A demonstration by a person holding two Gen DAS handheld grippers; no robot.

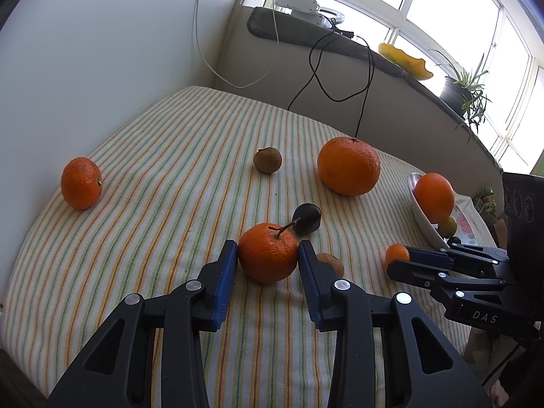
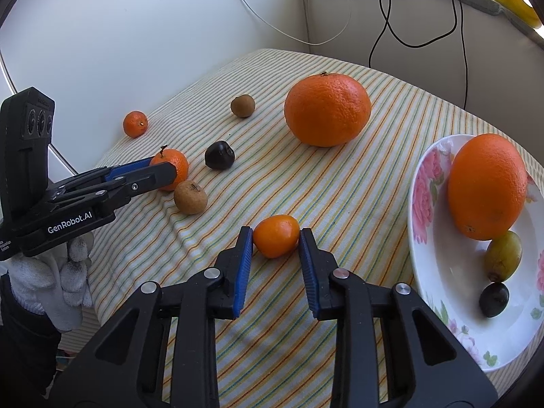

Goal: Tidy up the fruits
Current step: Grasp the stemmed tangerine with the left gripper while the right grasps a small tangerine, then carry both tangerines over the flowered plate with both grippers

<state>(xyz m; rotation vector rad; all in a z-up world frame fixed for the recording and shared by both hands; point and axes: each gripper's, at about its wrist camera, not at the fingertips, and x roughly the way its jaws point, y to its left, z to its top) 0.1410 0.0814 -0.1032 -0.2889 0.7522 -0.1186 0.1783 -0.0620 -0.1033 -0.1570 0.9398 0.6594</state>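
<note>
A stemmed mandarin sits on the striped cloth, and my left gripper is shut on it, both blue pads against its sides. In the right wrist view the same gripper grips it from the left. My right gripper is shut on a small oval orange fruit resting on the cloth. To the right stands a floral plate holding an orange, a green fruit and a dark fruit.
Loose on the cloth lie a big orange, a dark plum, two brown fruits and a far mandarin. Walls close the back and left, cables hang behind, and a gloved hand holds the left gripper.
</note>
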